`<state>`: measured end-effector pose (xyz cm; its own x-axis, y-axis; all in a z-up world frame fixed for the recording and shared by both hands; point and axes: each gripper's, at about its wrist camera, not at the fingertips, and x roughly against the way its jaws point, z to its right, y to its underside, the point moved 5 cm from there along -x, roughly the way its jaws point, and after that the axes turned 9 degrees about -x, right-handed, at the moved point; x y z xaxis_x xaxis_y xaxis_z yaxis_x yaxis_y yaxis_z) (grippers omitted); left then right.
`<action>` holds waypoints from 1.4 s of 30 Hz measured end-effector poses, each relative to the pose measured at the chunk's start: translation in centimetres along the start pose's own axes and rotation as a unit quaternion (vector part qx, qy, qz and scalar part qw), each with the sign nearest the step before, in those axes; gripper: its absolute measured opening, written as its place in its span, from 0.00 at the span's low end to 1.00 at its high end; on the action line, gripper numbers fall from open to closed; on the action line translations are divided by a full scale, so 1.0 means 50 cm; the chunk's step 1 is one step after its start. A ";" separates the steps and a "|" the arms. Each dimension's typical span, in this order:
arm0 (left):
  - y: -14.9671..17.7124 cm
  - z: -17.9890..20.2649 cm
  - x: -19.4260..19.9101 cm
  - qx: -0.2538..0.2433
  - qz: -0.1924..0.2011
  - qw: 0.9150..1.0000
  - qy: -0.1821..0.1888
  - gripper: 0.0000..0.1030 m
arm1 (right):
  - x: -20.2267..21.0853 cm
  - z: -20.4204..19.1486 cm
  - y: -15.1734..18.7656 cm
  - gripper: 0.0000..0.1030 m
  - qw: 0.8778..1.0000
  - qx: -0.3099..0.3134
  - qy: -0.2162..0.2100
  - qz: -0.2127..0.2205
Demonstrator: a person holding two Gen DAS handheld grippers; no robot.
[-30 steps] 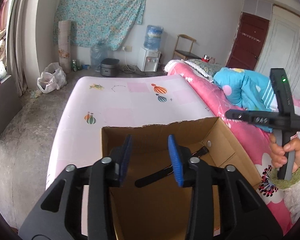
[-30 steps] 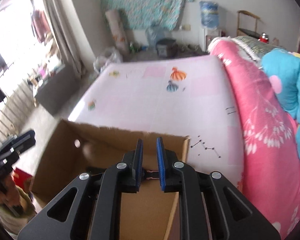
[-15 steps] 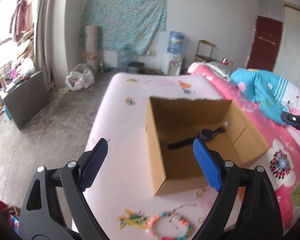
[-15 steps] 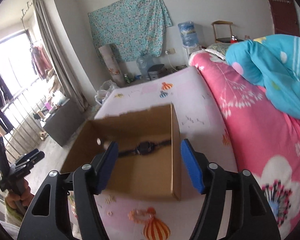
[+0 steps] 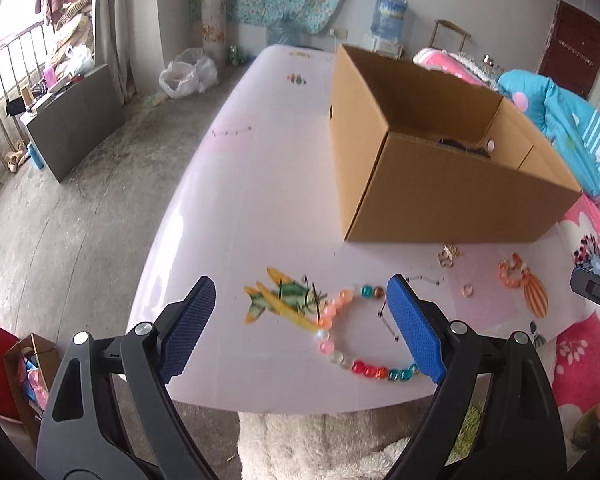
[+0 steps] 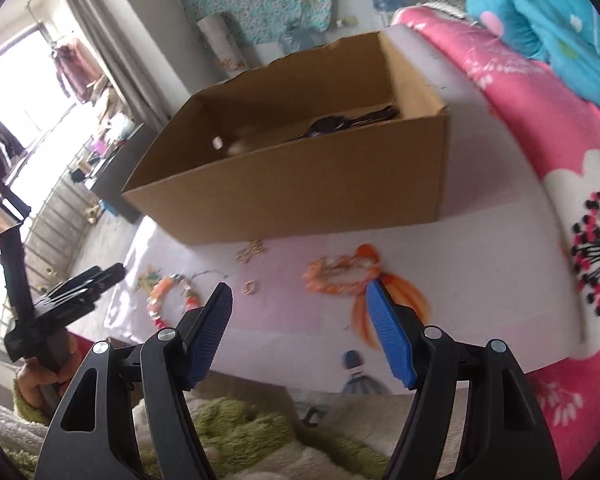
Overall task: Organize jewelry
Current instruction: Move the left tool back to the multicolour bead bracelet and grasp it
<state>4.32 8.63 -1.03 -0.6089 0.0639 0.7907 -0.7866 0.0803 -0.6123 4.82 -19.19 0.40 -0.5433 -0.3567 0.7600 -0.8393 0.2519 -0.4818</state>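
A dark wristwatch with a black strap (image 6: 340,122) lies inside the open brown cardboard box (image 5: 440,176), so one piece is judged to be put away. The rest is left out on the pale pink sheet of the bed (image 5: 260,184), in front of the box: a bracelet of large orange, clear, red and teal beads (image 5: 352,336), an orange beaded bracelet (image 6: 336,276) lying on a printed orange pattern, a small pale ring (image 6: 250,287), a little cluster of gold-coloured pieces (image 6: 250,251) just beside the box wall, and some thin dark pins (image 5: 422,279). Most of the sorting is therefore judged still to be done.

The left claw (image 5: 302,326) is held wide apart and empty above the multicoloured bracelet. The right claw (image 6: 300,334) is also empty, its jaws opening, nothing between them, with the orange bracelet just beyond its pads.

A second earlier both claws were over the box interior, the right one nearly together and the left half apart. Since then both have been drawn back and lowered to the near side of the box, and the loose jewellery has come into view.
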 end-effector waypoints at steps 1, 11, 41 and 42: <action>0.007 0.000 -0.002 0.000 -0.004 1.000 0.000 0.81 | -0.005 -0.010 0.005 0.66 1.000 0.004 -0.002 -0.002; 0.022 0.018 -0.015 -0.040 -0.014 0.999 -0.020 0.76 | -0.050 -0.096 0.051 0.66 0.997 0.048 -0.047 -0.042; 0.007 0.035 -0.102 -0.099 -0.074 0.992 0.026 0.31 | -0.178 -0.234 0.077 0.22 0.977 0.150 -0.072 -0.131; 0.008 0.036 -0.101 -0.099 -0.074 0.992 0.035 0.31 | -0.184 -0.238 0.079 0.20 0.976 0.155 -0.070 -0.134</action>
<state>6.92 6.57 -5.27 -0.4738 0.1047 0.8744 -0.8275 0.2868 -0.4827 6.73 -4.19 -3.30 -0.2819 -0.4967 0.8209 -0.9059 -0.1441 -0.3983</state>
